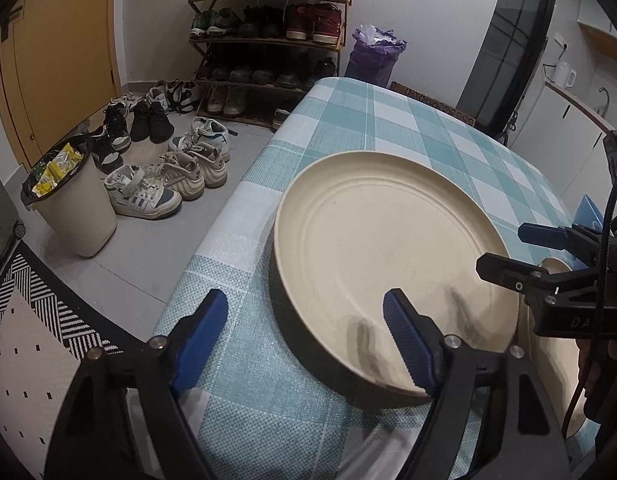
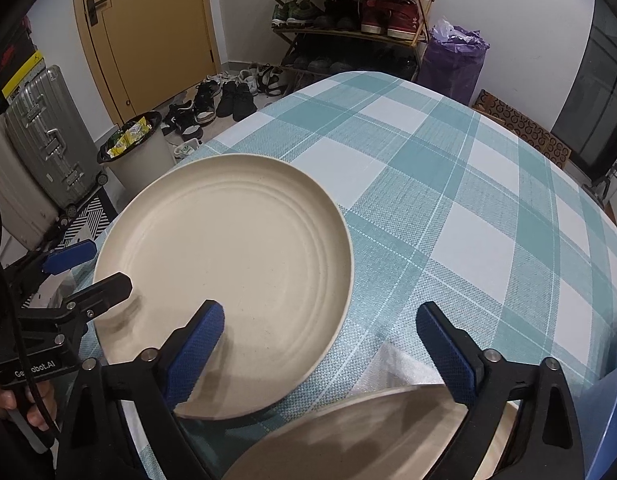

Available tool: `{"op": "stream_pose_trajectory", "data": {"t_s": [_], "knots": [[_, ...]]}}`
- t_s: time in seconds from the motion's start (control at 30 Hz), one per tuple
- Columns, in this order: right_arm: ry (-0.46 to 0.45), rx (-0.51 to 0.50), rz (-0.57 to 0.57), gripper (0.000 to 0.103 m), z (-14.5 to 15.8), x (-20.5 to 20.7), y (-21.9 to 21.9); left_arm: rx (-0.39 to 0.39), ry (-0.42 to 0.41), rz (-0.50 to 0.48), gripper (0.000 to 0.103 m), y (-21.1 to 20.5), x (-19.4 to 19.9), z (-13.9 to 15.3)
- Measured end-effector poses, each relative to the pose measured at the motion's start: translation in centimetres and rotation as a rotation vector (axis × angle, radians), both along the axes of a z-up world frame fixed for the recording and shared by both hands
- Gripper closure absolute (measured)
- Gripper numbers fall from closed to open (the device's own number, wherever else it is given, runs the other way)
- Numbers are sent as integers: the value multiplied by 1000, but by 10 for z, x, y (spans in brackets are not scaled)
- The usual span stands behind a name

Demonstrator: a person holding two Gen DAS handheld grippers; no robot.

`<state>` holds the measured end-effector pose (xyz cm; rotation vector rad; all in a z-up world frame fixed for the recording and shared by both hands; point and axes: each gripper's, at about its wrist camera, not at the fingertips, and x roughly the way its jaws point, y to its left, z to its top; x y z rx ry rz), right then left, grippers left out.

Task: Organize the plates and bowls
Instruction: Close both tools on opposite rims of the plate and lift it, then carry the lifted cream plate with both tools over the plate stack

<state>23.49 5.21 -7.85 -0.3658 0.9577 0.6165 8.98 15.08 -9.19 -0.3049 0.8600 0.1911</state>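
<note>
Where left gripper [image 1: 306, 340] straddles plate [image 1: 388, 240] rim, jaws apart

My left wrist camera sits just behind my left gripper [image 1: 306, 338] and looks steeply down from close over the near left edge of the table [image 1: 388, 120], towards the shoe rack [image 1: 268, 40] at the far wall. My right wrist camera looks down along my right gripper [image 2: 320, 348], equally near, facing the same wall from further right. Both views share the big plate [image 1: 388, 240] by the left edge, the checked tablecloth, the waste bin [image 1: 74, 204] and the door. Each view catches the other gripper at its side.
</note>
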Motion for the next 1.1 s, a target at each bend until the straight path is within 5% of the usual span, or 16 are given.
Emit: {"op": "stream_pose_trajectory", "data": {"t_s": [0.1, 0.47, 0.73, 1.1], "knots": [[11, -4, 7, 21, -3, 1, 2, -4, 11, -9, 41, -1, 1, -3], [22, -18, 7, 51, -7, 2, 4, -2, 18, -19, 53, -2, 1, -4], [-12, -27, 4, 65, -3, -1, 4, 4, 9, -35, 68, -5, 0, -2], [-38, -53, -11, 81, -3, -1, 1, 2, 6, -35, 73, -5, 1, -2]]}}
